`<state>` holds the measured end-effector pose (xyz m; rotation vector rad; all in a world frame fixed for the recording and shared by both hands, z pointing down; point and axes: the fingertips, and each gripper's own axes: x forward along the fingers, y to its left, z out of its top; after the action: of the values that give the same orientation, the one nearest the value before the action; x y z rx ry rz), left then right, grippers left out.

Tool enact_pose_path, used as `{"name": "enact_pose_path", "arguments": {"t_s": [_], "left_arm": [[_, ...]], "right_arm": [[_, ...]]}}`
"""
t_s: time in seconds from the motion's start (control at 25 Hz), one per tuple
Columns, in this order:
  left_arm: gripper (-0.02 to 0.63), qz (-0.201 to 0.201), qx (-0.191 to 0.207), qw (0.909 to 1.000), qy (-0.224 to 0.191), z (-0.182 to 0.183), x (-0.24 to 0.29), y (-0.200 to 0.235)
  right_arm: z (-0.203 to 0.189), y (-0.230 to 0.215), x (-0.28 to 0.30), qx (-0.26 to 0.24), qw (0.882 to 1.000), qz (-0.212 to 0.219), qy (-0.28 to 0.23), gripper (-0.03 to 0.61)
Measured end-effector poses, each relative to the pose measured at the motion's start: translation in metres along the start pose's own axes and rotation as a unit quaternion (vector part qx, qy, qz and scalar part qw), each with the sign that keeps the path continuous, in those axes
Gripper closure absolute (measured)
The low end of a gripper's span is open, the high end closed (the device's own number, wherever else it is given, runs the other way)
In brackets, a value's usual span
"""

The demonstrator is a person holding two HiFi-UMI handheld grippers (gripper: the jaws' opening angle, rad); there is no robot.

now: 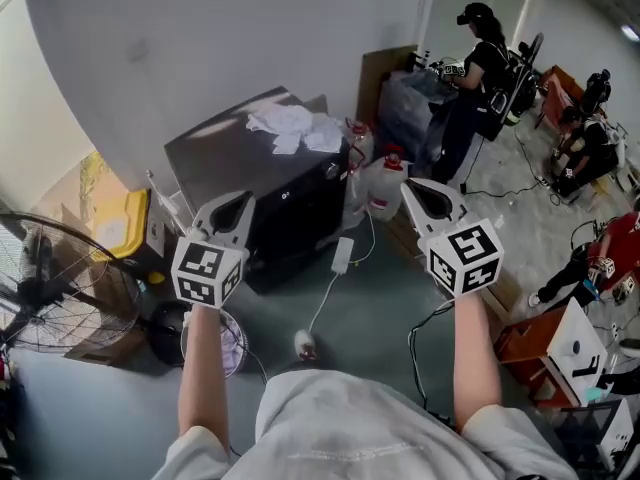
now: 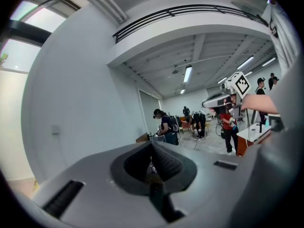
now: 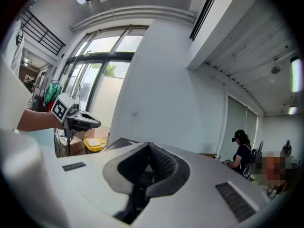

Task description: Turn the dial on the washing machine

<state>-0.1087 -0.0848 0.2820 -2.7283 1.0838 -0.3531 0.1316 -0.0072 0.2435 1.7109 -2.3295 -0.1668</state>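
Note:
The washing machine (image 1: 290, 193) is a dark box against the grey wall, seen from above in the head view, with white cloths (image 1: 295, 128) crumpled on its lid. I cannot make out its dial. My left gripper (image 1: 233, 210) is held up in the air in front of the machine's left corner. My right gripper (image 1: 424, 196) hangs to the machine's right, over the jugs. Neither touches the machine. In the left gripper view the left gripper (image 2: 152, 167) has its jaws together with nothing between them. The right gripper (image 3: 148, 167) looks the same in its own view.
A floor fan (image 1: 50, 288) and a yellow bin (image 1: 125, 223) stand at the left. Plastic jugs (image 1: 385, 183) sit by the machine's right side. A white adapter and cable (image 1: 342, 253) trail over the floor. People (image 1: 480, 68) work at the back right among boxes and gear.

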Motion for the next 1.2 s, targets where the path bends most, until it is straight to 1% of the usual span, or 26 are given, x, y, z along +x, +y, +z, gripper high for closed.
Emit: {"name": "enact_pose_path", "arguments": {"t_s": [0.08,0.24,0.36,0.44,0.56,0.68,0.92,0.96,1.0,1.04,1.2], "left_arm": [[0.597,-0.006,0.005,1.0,0.0,0.0,0.023,0.02],[0.597,-0.016,-0.008,0.9998,0.004,-0.014,0.064,0.051],[0.597,-0.023,-0.018,0.9995,0.011,-0.023,0.089,0.07],[0.597,-0.027,-0.024,0.9993,0.014,-0.027,0.103,0.08],[0.597,-0.034,-0.032,0.9987,0.023,-0.038,0.123,0.084],[0.597,-0.035,-0.041,0.998,0.033,-0.049,0.139,0.085],[0.597,-0.016,-0.059,0.9957,0.07,-0.071,0.162,0.086],[0.597,-0.012,-0.063,0.9951,0.076,-0.076,0.165,0.086],[0.597,-0.006,-0.066,0.9944,0.083,-0.08,0.168,0.086],[0.597,-0.001,-0.069,0.9937,0.088,-0.083,0.172,0.087],[0.597,0.024,-0.089,0.9899,0.107,-0.099,0.182,0.088]], "right_arm": [[0.003,-0.009,0.029,0.001,1.0,-0.003,0.001,0.565],[-0.008,-0.018,0.08,0.003,1.0,-0.006,0.014,0.563],[-0.013,-0.025,0.106,-0.002,1.0,-0.008,0.02,0.563],[-0.017,-0.028,0.119,-0.002,1.0,-0.002,0.022,0.563],[-0.031,-0.035,0.134,0.002,1.0,0.008,0.03,0.563],[-0.048,-0.047,0.154,0.018,0.999,0.017,0.039,0.563],[-0.089,-0.061,0.199,0.035,0.995,0.069,0.06,0.56],[-0.096,-0.065,0.207,0.038,0.994,0.075,0.063,0.544],[-0.103,-0.069,0.216,0.041,0.994,0.081,0.065,0.481],[-0.109,-0.073,0.224,0.043,0.993,0.085,0.067,0.45],[-0.142,-0.081,0.256,0.055,0.99,0.099,0.085,0.399]]}}
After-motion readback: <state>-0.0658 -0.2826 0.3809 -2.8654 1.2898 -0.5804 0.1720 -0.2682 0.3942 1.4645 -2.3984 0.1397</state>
